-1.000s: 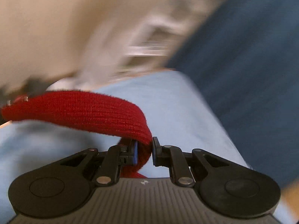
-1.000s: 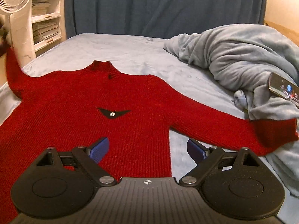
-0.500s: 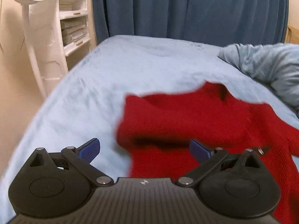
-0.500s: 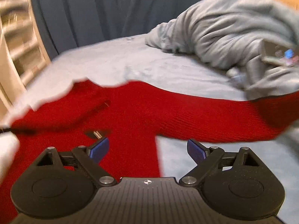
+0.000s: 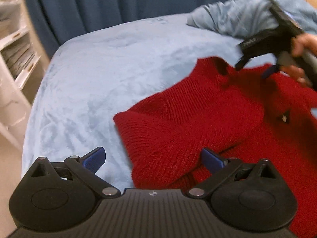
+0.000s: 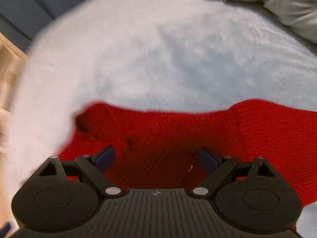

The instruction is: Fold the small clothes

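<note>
Red sweater (image 5: 208, 119) is lying on the pale blue bed cover (image 5: 95, 83), one sleeve folded in over its body, the collar end pointing toward the dark blue curtain (image 5: 118, 4). Left gripper (image 5: 153, 158) is hanging over the folded sleeve with jaws spread wide, having just been opening; nothing is gripped, though the cloth sits below the gap. Right gripper (image 6: 156, 158) is hovering above the sweater's collar area, jaws also spread wide, gripping nothing; the view is blurring. A hand (image 5: 303, 59) is holding it. Crumpled blanket (image 5: 237, 17) is sitting beyond the sweater. White shelf (image 5: 13, 59) at left is holding stacked papers.
</note>
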`<state>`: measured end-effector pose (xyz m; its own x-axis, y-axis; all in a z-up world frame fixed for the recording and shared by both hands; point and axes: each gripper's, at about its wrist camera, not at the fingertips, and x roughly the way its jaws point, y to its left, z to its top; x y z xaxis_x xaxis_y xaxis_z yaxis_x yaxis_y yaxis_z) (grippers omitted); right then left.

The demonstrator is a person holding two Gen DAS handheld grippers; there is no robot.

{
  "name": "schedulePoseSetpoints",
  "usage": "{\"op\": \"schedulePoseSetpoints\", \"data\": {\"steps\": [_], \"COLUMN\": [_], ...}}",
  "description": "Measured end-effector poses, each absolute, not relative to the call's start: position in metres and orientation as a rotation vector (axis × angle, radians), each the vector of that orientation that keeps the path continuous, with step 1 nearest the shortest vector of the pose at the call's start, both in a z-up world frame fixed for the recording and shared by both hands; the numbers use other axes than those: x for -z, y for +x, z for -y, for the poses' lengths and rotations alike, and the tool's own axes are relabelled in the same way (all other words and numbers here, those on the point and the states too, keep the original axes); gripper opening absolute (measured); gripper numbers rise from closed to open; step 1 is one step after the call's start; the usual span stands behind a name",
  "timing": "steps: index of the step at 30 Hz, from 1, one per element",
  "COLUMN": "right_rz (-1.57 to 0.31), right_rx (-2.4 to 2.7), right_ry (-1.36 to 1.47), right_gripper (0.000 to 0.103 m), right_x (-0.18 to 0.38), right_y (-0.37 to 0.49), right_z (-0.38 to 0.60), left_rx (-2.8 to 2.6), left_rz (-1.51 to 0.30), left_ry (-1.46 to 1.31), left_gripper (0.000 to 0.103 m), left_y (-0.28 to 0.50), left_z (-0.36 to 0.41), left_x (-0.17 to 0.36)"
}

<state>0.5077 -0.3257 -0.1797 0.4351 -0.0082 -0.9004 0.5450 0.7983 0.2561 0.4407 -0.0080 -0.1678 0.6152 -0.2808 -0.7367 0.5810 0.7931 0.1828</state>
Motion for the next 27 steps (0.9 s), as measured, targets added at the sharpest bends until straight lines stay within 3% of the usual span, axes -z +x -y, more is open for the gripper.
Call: {"op": "schedulePoseSetpoints", "data": {"steps": [1, 3, 4, 5, 6, 11, 14, 15, 16, 17, 18, 21, 24, 27], "right_rz": [-1.088, -1.087, -1.065, -1.046, -1.018, -0.607, -0.343, -0.328, -0.375, -0.464, -0.569, -0.865, -0.765, -0.687], "right_rx": [0.376, 0.400, 0.357, 0.323, 0.304, -0.015, -0.259, -0.255, -0.212, -0.154, -0.087, 0.130, 0.138, 0.106], "right_ry": [0.566, 0.489, 0.489, 0.527, 0.539, 0.606, 0.532, 0.453, 0.384, 0.327, 0.307, 0.307, 0.522, 0.604], "right_gripper": [0.090, 0.046, 0.017, 0.016, 0.016, 0.015, 0.018, 0.020, 0.035, 0.063, 0.074, 0.067, 0.069, 0.075], "right_x": [0.187, 0.189, 0.183, 0.172, 0.158, 0.049, 0.024, 0.033, 0.048, 0.075, 0.105, 0.183, 0.186, 0.176], "right_y": [0.514, 0.517, 0.515, 0.510, 0.505, 0.452, 0.388, 0.367, 0.352, 0.338, 0.330, 0.307, 0.288, 0.297], "right_z": [0.319, 0.306, 0.304, 0.305, 0.304, 0.311, 0.324, 0.328, 0.331, 0.337, 0.346, 0.374, 0.394, 0.396], "left_rx": [0.521, 0.518, 0.513, 0.517, 0.534, 0.425, 0.413, 0.405, 0.399, 0.396, 0.393, 0.402, 0.331, 0.333], "left_rz": [-0.760, -0.752, -0.729, -0.703, -0.693, -0.626, -0.611, -0.621, -0.637, -0.652, -0.660, -0.726, -0.717, -0.659], "left_ry": [0.446, 0.476, 0.490, 0.504, 0.508, 0.356, 0.217, 0.202, 0.189, 0.173, 0.160, 0.071, -0.077, -0.036], "left_gripper": [0.103, 0.101, 0.095, 0.072, 0.051, 0.049, 0.056, 0.069, 0.078, 0.092, 0.094, 0.094, 0.094, 0.094], "left_y": [0.441, 0.439, 0.436, 0.433, 0.431, 0.431, 0.419, 0.413, 0.408, 0.401, 0.394, 0.392, 0.409, 0.421], "left_z": [0.011, 0.016, 0.017, 0.019, 0.020, 0.009, -0.006, -0.009, -0.012, -0.017, -0.022, -0.046, -0.068, -0.063], "left_x": [0.171, 0.176, 0.177, 0.176, 0.175, 0.171, 0.169, 0.170, 0.173, 0.177, 0.181, 0.184, 0.171, 0.161]}}
